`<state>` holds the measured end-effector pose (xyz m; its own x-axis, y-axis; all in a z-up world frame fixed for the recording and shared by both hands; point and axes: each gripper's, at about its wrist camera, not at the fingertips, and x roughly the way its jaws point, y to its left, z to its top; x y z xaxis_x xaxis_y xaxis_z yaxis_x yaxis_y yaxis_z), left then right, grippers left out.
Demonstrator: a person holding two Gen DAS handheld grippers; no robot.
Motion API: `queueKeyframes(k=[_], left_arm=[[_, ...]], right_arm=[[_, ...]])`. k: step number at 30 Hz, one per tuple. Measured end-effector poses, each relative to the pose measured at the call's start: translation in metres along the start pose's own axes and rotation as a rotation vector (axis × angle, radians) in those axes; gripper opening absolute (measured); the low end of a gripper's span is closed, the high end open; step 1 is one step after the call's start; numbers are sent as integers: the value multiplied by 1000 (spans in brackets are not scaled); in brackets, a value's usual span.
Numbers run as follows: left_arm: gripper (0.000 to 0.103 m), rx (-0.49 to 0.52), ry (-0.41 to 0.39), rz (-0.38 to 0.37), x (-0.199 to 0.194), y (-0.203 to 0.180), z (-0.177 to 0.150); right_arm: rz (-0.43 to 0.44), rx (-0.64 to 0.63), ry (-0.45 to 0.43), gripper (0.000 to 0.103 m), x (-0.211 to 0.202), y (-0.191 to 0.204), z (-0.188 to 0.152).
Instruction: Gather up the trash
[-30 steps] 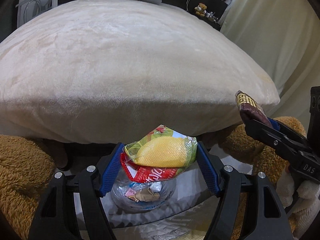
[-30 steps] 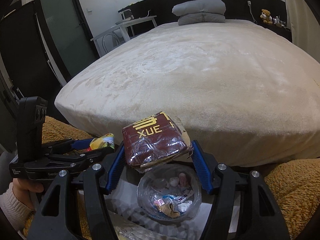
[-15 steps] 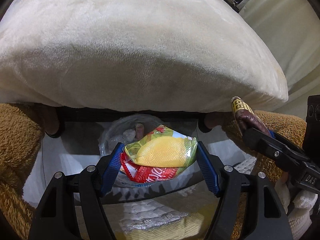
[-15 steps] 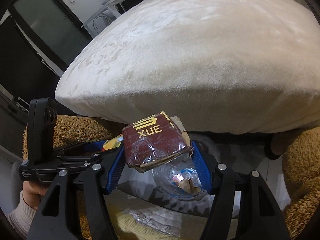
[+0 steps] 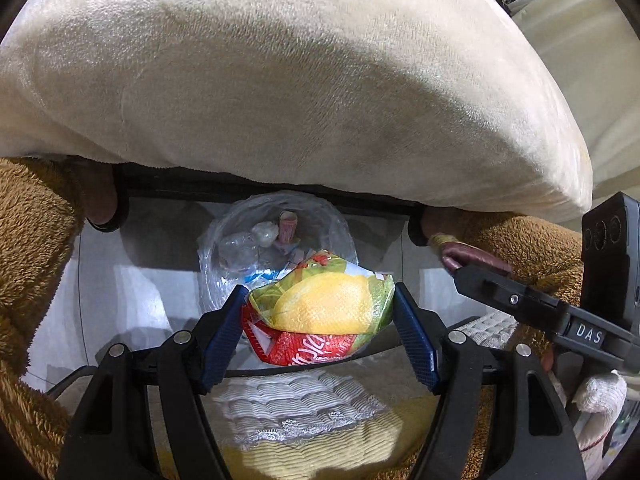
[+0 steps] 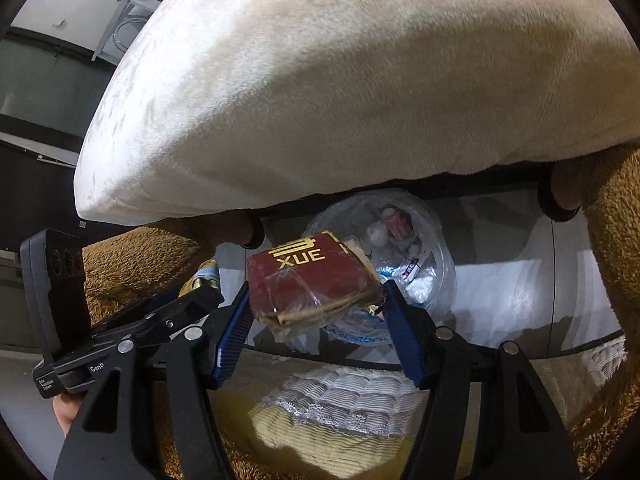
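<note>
Yellow snack wrapper: a crumpled yellow, green and red packet [image 5: 320,316] is pinched between the blue pads of the left hand-held gripper [image 5: 320,320], held in the air just above the near rim of the bin.
Maroon packet: a flat maroon packet printed "XUE" [image 6: 312,280] is pinched between the pads of the right hand-held gripper [image 6: 316,308], hanging over the near left rim of the same bin.
Trash bin: a round bin lined with a clear bag [image 5: 340,224] stands on the pale floor [image 5: 152,292] at the foot edge of the bed [image 5: 280,80], with small scraps already inside.
Step in hand: both pieces appear to be brought over the bin for dropping.
Doing it well: each packet is best carried past the near rim to the middle of the opening before the pads are spread; the light wrappers may cling to the pads or drift, so a low release is judged safer, one hand after the other so that the hand-held grippers are kept apart.
Surroundings: brown fleece sleeves [image 5: 32,260] frame both views.
Hidden or unclear: the bin's near rim is covered by the packets; its depth cannot be judged; the red wrapper's print is unreadable.
</note>
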<state>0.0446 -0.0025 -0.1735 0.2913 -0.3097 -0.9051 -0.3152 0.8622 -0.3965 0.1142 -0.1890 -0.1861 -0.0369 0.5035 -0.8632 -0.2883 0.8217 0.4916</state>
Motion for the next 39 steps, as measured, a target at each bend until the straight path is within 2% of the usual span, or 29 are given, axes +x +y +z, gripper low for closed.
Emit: queueKeyframes(k=[15, 18, 20, 26, 32, 39], left_arm=[[71, 16, 28, -2, 5, 1, 0], [73, 19, 66, -24, 11, -1, 0], [79, 22, 70, -16, 12, -2, -1], [80, 3, 55, -18, 9, 0, -1], [80, 25, 22, -3, 3, -5, -1], [80, 40, -56, -66, -14, -6, 1]], right_arm=[[4, 5, -12, 62, -4, -2, 2], [5, 14, -18, 62, -6, -3, 3], [7, 17, -20, 62, -7, -4, 3], [2, 15, -35, 62, -10, -5, 4], [-12, -17, -73, 62, -16, 1, 2], [-38, -77, -154, 62, -31, 12, -1]])
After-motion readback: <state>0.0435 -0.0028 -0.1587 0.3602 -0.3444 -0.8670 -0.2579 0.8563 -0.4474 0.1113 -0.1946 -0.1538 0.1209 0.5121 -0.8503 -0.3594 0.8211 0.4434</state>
